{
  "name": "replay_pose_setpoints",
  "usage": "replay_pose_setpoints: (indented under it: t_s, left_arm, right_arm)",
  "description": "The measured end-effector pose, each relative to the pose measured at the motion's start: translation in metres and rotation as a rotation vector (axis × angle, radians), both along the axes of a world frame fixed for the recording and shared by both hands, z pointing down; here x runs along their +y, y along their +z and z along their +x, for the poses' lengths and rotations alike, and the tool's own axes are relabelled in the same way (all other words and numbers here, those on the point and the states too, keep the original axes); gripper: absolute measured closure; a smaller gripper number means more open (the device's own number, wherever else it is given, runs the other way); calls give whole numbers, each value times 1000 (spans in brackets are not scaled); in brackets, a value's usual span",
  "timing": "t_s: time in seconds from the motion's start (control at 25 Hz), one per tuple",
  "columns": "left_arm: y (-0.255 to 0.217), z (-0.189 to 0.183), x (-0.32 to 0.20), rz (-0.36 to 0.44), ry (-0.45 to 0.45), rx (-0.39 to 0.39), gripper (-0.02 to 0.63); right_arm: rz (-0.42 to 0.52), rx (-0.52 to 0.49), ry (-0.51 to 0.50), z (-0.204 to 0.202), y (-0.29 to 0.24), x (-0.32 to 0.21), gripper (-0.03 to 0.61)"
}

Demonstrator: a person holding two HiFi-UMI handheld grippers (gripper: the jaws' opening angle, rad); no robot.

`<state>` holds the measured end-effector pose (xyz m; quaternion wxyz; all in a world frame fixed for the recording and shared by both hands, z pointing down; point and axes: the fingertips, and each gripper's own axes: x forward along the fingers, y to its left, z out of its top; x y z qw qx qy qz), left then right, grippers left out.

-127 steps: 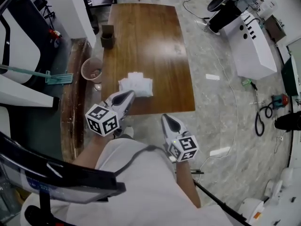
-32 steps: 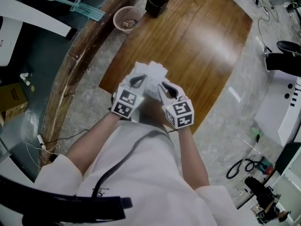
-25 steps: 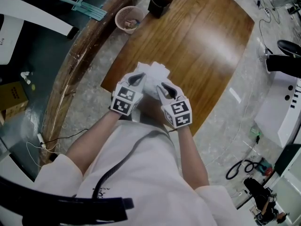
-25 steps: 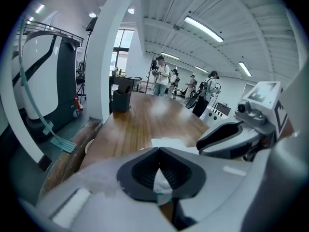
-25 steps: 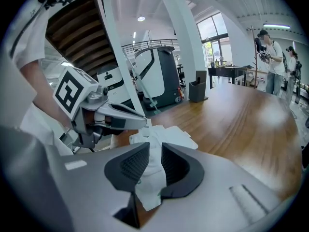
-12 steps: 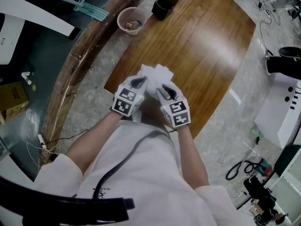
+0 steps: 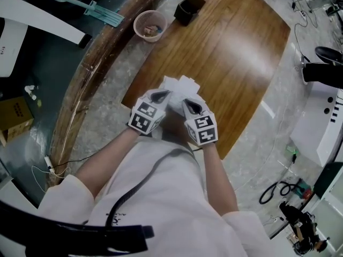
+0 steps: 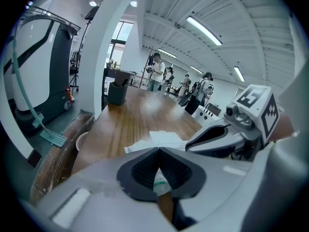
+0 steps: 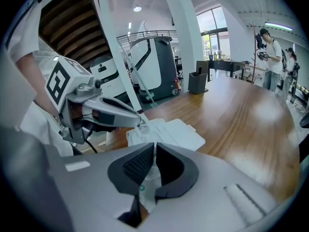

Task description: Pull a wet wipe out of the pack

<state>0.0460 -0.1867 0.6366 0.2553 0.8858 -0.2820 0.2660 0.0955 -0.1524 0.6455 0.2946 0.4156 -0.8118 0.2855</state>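
The white wet wipe pack [image 7: 179,88] lies near the front edge of the brown table [image 7: 236,52], with pale sheets spread over it. My left gripper [image 7: 161,96] is at its left side and my right gripper [image 7: 191,106] at its right, tips close together. In the left gripper view the pads [image 8: 145,170] are shut on a strip of white film with green print [image 8: 160,181]. My right gripper [image 9: 153,163] is likewise shut on white film with a green mark [image 9: 147,178]. The pack [image 9: 166,132] extends beyond the jaws, and the left gripper [image 9: 137,121] touches its corner.
A pink waste basket [image 7: 149,25] stands on the floor at the table's left edge. A black box [image 7: 188,8] sits on the far corner. A curved wooden ledge [image 7: 86,84] runs along the left. People [image 8: 157,71] stand far beyond the table.
Five seconds ago the right gripper hung off the table's near edge; since then both have closed in on the pack. Over the last second they have barely shifted.
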Motion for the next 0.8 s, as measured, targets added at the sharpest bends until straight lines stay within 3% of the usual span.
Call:
replay_pose_setpoints:
  t_s: [0.8]
  left_arm:
    - [-12,8,9,-14,81,28,607]
  right_arm:
    - [128,-47,133,2,-48,1,564]
